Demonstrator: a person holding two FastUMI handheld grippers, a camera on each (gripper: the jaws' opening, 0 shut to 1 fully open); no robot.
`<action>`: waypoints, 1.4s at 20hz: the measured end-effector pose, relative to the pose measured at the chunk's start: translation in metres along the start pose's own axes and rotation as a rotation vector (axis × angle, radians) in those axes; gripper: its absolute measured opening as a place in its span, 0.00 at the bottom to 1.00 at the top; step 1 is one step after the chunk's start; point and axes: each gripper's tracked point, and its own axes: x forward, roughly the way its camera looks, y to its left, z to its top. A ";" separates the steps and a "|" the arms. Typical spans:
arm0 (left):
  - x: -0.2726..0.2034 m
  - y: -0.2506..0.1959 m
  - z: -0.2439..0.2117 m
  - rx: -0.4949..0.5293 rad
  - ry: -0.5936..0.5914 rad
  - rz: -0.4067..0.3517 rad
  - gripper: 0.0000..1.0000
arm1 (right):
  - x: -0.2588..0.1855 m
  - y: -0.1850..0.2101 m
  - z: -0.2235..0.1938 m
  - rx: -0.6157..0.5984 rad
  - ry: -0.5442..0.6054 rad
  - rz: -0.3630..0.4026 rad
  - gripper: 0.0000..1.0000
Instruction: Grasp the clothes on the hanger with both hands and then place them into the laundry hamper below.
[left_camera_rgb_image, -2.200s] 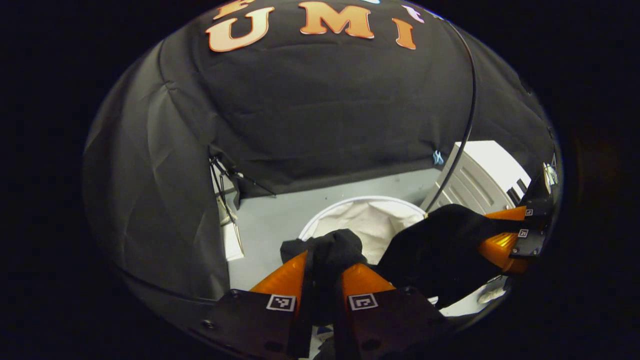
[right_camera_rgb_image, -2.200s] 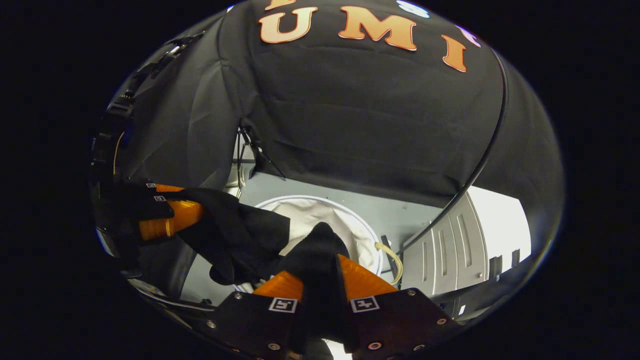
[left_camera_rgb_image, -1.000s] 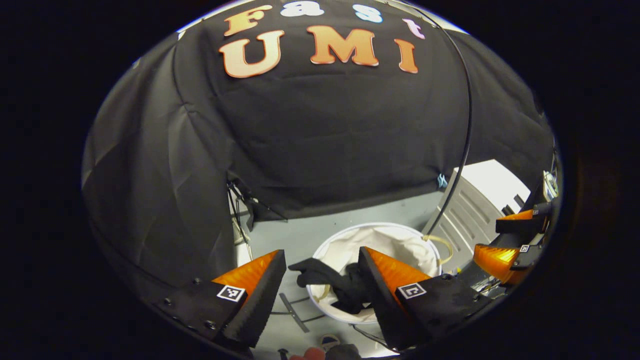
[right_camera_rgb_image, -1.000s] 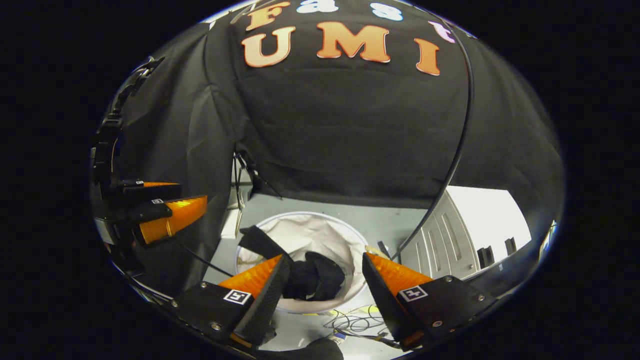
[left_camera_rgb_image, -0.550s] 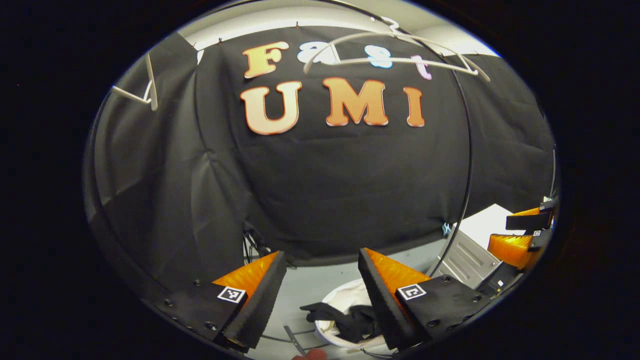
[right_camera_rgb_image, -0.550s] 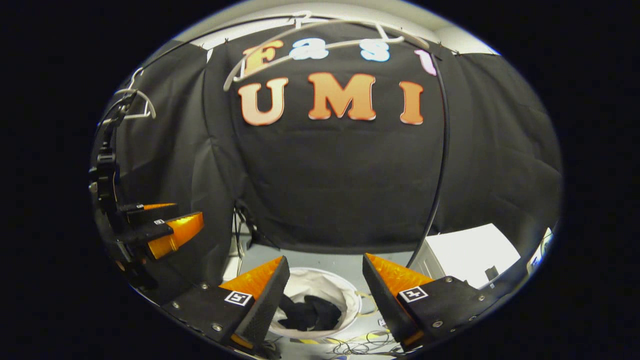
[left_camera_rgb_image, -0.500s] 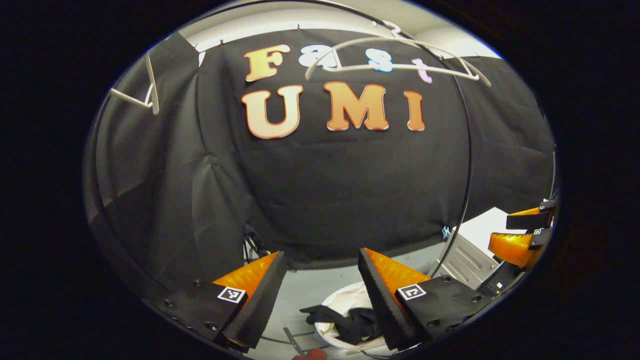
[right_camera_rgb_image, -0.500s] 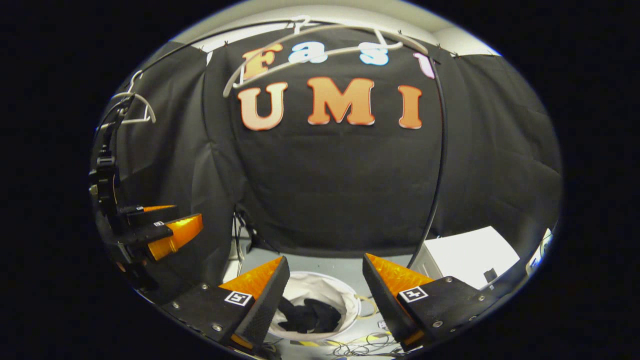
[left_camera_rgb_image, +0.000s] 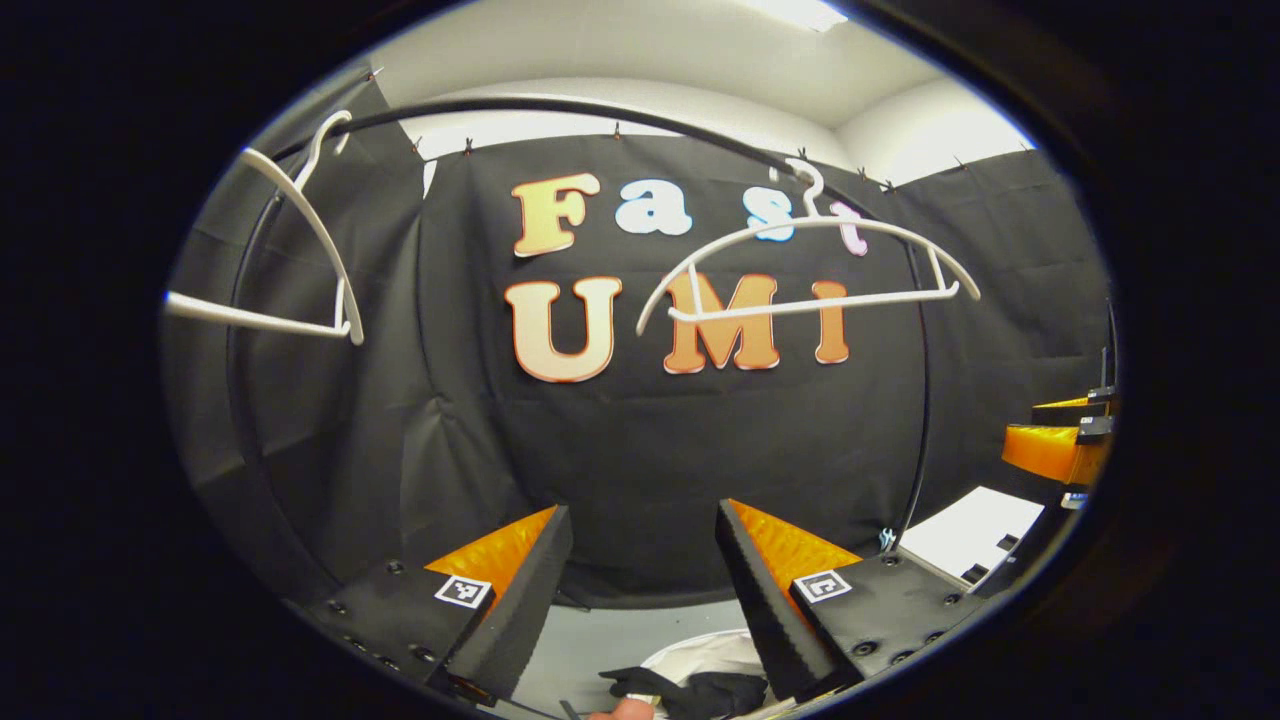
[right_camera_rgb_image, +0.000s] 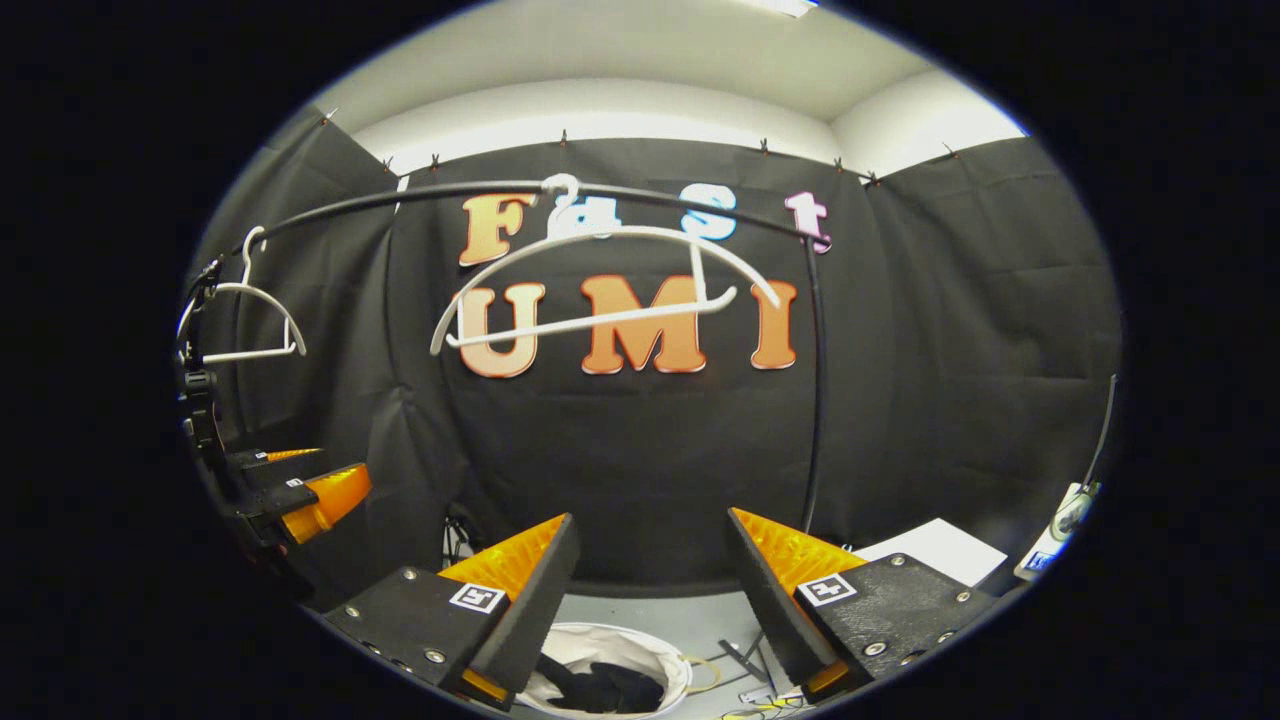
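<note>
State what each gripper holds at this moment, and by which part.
Nothing is held. The left gripper and right gripper both have their jaws spread with nothing between them; the black garment lies in the white laundry hamper below.

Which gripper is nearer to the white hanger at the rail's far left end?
Left. The hanger hangs large, up-left of the left gripper; from the right gripper it looks small, beyond the left gripper.
</note>
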 end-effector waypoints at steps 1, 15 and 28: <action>-0.003 -0.001 0.009 -0.003 -0.019 -0.003 0.93 | -0.005 -0.003 0.005 0.006 -0.027 -0.007 0.99; -0.029 -0.008 0.043 -0.036 -0.124 -0.035 0.94 | -0.042 -0.038 0.051 0.017 -0.146 -0.090 0.90; -0.026 -0.003 0.052 -0.048 -0.137 -0.017 0.96 | -0.042 -0.031 0.046 0.015 -0.146 -0.084 0.91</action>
